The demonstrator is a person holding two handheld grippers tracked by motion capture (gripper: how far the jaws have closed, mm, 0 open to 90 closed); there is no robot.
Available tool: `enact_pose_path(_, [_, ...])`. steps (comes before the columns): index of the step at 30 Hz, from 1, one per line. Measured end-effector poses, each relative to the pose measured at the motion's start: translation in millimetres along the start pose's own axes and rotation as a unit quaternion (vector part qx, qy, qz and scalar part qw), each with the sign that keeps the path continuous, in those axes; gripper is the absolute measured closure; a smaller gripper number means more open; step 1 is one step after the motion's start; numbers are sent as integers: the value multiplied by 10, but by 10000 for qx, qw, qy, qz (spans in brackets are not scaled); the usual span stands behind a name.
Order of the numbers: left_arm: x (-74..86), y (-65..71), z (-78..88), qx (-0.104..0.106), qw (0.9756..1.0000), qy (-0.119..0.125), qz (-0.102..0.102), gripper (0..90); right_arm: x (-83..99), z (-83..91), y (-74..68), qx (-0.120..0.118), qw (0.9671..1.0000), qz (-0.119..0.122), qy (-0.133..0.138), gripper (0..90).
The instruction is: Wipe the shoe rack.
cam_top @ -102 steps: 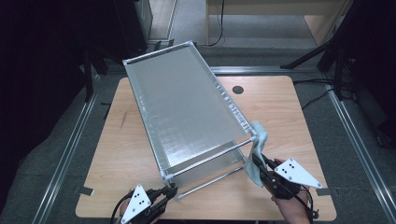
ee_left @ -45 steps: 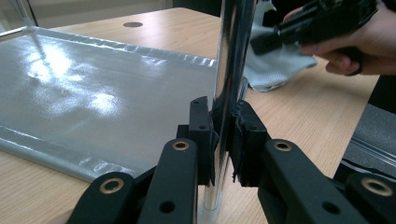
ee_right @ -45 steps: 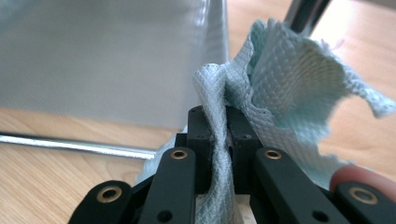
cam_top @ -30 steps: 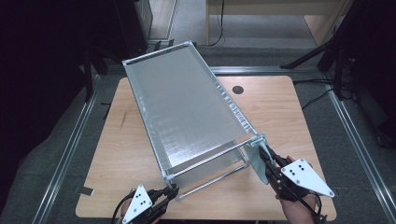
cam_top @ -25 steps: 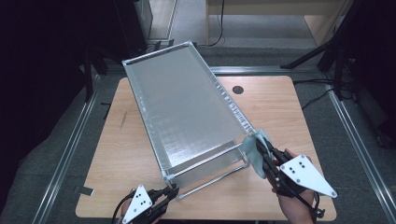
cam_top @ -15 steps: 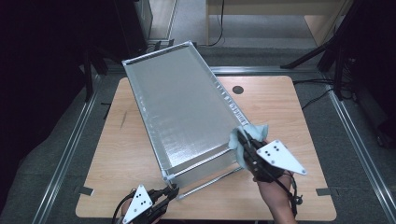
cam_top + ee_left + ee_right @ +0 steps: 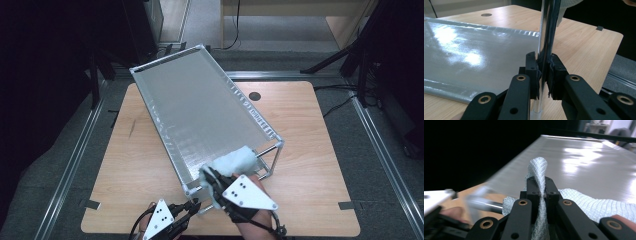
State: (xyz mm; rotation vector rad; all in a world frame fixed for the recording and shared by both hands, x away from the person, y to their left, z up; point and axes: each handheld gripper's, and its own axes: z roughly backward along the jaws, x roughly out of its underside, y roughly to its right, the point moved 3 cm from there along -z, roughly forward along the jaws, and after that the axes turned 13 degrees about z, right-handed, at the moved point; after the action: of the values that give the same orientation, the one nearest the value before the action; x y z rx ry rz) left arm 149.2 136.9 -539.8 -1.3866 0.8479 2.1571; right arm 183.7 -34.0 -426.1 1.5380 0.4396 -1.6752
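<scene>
A metal rack with a silvery top sheet (image 7: 200, 115) stands slanted on the wooden table (image 7: 310, 150). At its near corner, my left gripper (image 7: 192, 205) is shut on a chrome upright post (image 7: 547, 37), and its pads (image 7: 532, 72) press the post from both sides. My right gripper (image 7: 206, 175) is shut on a white waffle cloth (image 7: 235, 160), which lies on the near end of the top sheet. In the right gripper view the cloth (image 7: 537, 166) rises in a fold between the jaws of that gripper (image 7: 540, 187), with the shiny sheet (image 7: 586, 152) beyond.
A lower silvery sheet (image 7: 474, 55) of the rack shows behind the post. The table has a round cable hole (image 7: 255, 96) at the back right. Metal floor rails (image 7: 380, 145) run along both sides, and dark furniture stands behind.
My right gripper has carried the cloth from the rack's near right corner leftward onto the near end of the top sheet. The left gripper has stayed on the post.
</scene>
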Motion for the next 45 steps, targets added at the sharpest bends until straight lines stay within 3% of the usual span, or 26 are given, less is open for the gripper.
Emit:
enact_pose_path(2, [0,-3,2,-2,10000,-6,-13,813,-14,-23,-44,3,10000,36,0,865])
enact_pose_path(5, [2,4,0,-4,10000,-5,-10,813,5,-11,15,-101,9999,5,21,863])
enact_pose_path(9, [3,1,2,10,10000,-14,-10,813,65,66,231,199,9998,-42,-71,862])
enact_pose_path(12, [2,1,2,10,10000,-16,-21,813,145,157,504,579,9981,-171,-150,862])
enact_pose_path(18, [3,-2,1,14,10000,-19,-14,813,281,331,973,1272,9908,-380,-280,862])
enact_pose_path(21, [5,-2,0,21,10000,-20,-7,813,317,375,1076,1447,9878,-516,-267,863])
enact_pose_path(24, [6,-1,0,17,10000,-13,2,813,292,349,1004,1587,9860,-370,-353,865])
enact_pose_path(26, [6,1,-2,9,10000,-11,10,814,269,320,933,1411,9885,-455,-311,864])
enact_pose_path(29, [6,2,-3,3,10000,-14,14,814,222,257,772,1186,9918,-391,-266,865])
enact_pose_path(32, [7,2,-5,2,10000,-10,18,814,152,170,547,809,9960,-310,-224,864])
enact_pose_path(38, [8,2,-6,-2,10000,-9,10,814,26,29,153,180,9996,-157,-152,865])
enact_pose_path(41, [8,6,-11,-11,10000,-2,17,814,-21,-19,46,-35,9998,-90,-174,863])
enact_pose_path(45, [8,8,-20,-21,10000,7,12,814,-69,-103,46,-30,9996,-6,-278,861])
